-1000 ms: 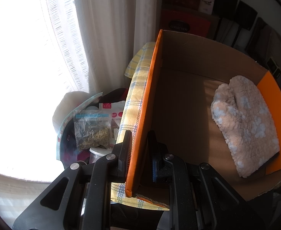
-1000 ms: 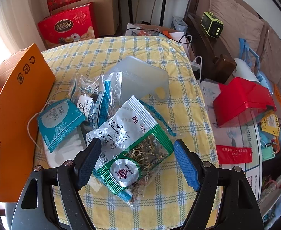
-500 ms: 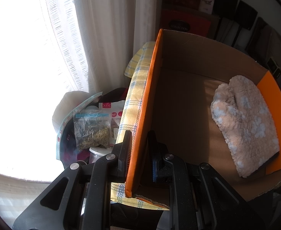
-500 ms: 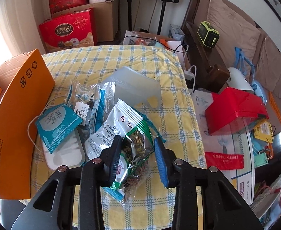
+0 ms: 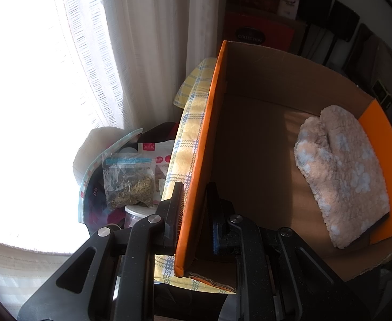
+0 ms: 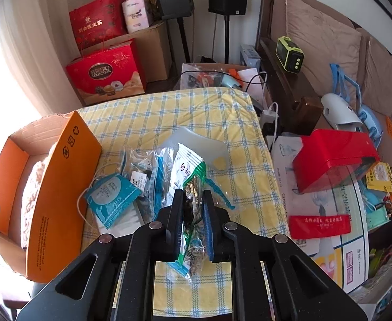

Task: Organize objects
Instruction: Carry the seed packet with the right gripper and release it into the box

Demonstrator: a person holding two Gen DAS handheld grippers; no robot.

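Orange outside and plain brown inside, that's the cardboard box (image 6: 62, 187), with a fuzzy beige mitt dotted in pale paw prints (image 5: 340, 174) lying in it. The yellow tablecloth with its blue-and-white check (image 6: 169, 112) spreads under a clear sachet with green-and-white print (image 6: 193, 184) (dark dried bits inside) and a teal-and-white paper packet (image 6: 110, 195). Off to the side, a glossy red plastic case (image 6: 335, 157).
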